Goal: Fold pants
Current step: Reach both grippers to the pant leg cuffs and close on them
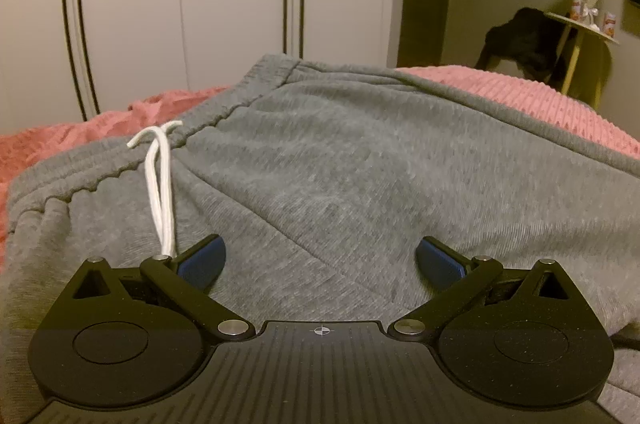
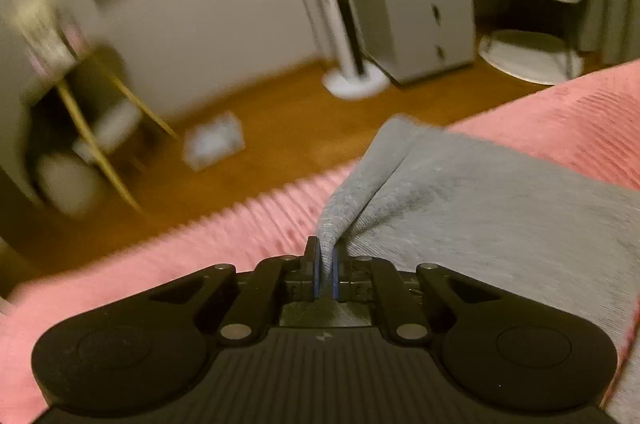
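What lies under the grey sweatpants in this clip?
The grey sweatpants lie on a pink ribbed knit blanket, which shows past their edges in both views. Whatever is beneath the blanket is covered. The right gripper pinches a fold of the fabric.

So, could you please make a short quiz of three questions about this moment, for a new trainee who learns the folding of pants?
1. True or false: the left gripper is closed on the white drawstring.
2. Multiple choice: what does the right gripper clamp? A) the pink bedspread B) a fold of the grey pants C) nothing
3. Fill in: the pants lie on a ____ bedspread.

Key:
1. False. Its jaws stand wide apart above the cloth, and the drawstring ends beside its left finger.
2. B.
3. Pink.
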Motion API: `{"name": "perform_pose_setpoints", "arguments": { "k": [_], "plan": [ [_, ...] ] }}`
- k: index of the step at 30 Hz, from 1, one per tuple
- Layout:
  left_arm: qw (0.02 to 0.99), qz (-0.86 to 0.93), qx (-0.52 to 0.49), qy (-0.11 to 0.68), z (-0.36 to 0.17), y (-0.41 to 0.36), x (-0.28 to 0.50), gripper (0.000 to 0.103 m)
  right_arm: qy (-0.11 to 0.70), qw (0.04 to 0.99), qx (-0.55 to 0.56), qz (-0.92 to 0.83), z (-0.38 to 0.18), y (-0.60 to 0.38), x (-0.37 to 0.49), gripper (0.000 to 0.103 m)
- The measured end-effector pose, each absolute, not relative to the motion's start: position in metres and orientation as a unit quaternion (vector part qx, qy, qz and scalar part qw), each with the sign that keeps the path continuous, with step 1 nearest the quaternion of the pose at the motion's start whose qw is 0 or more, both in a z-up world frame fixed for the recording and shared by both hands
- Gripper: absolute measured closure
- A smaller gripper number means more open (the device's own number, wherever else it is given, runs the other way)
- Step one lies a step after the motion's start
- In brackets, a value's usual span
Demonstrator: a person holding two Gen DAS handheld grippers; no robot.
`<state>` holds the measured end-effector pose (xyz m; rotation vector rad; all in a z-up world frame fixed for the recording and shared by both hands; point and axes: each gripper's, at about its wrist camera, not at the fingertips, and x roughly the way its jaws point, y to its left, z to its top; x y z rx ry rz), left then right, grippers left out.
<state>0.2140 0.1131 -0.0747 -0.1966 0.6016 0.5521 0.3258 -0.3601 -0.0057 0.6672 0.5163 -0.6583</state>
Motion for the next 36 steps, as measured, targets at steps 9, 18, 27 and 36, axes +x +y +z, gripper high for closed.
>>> {"name": "perform_pose_setpoints", "arguments": {
  "k": [9,18,27,36],
  "plan": [
    [0.918,0.252,-0.130,0.278,-0.068,0.120,0.205,0.000,0.154,0.834,0.420,-0.323,-0.046,-0.326,0.048,0.098],
    [0.912,0.165,-0.271,0.260,-0.048,0.139,0.180,0.000,0.157,0.775,0.530,-0.307,-0.086,-0.388,0.002,0.061],
    [0.856,0.043,-0.432,0.281,-0.030,0.152,0.198,0.000,0.128,0.759,0.595,-0.229,-0.117,-0.414,0.007,0.097],
    [0.844,0.065,-0.415,0.333,-0.051,0.162,0.305,0.003,0.137,0.742,0.625,-0.201,-0.133,-0.420,0.006,0.096]
  ]
}}
